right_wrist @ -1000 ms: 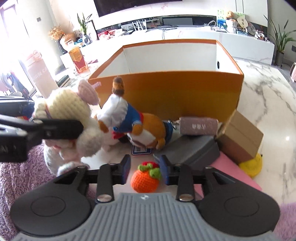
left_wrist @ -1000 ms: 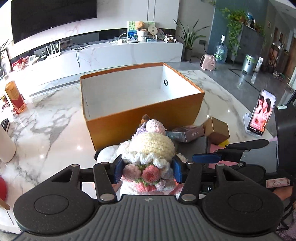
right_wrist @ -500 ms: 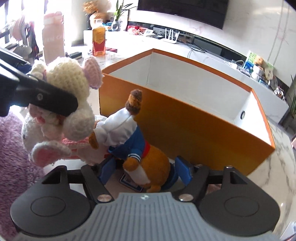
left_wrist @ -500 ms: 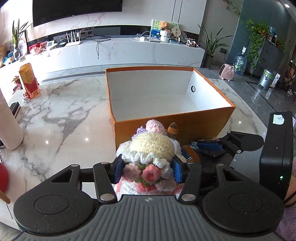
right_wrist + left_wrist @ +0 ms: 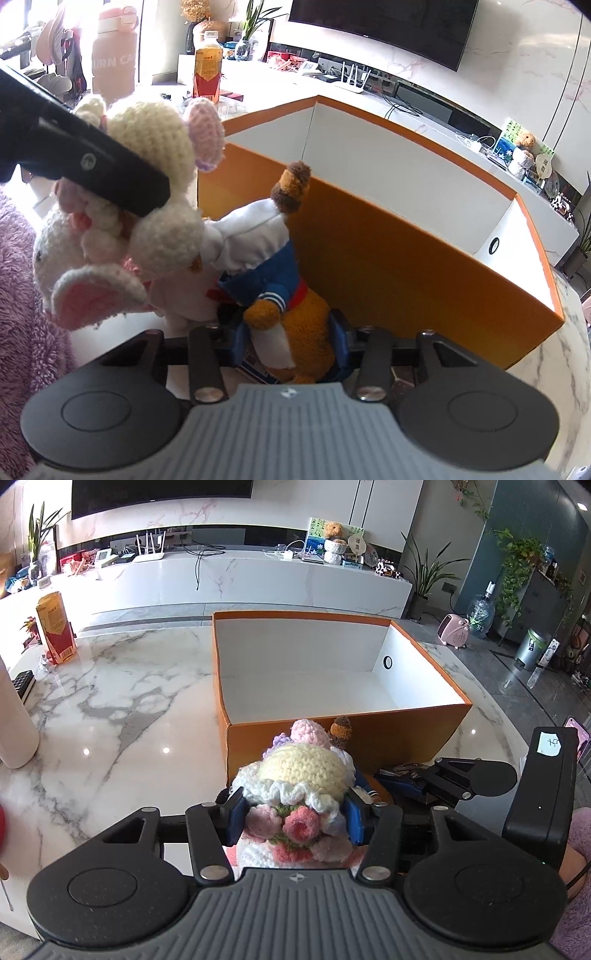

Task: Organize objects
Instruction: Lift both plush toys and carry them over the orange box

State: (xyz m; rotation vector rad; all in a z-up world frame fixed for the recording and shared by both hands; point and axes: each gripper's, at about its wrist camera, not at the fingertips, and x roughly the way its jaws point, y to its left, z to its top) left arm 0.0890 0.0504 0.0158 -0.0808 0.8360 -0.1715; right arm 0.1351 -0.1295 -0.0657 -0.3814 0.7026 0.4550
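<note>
While the left gripper [image 5: 295, 821] clamped its blue pads on the flowered base of the crocheted doll [image 5: 301, 775], that doll sat on the near side of the orange box [image 5: 332, 738], just in front of its near wall. To its right, the right gripper [image 5: 291, 345] was closing on the plush dog [image 5: 288, 295], which stood between the pads, against the box's orange wall on the marble table [image 5: 110, 720].

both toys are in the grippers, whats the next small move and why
Probably lift both toys over the orange box wall. The left gripper clamps the crochet doll; the right gripper's jaws are closing on the sailor plush, and the box shows nothing inside.
</note>
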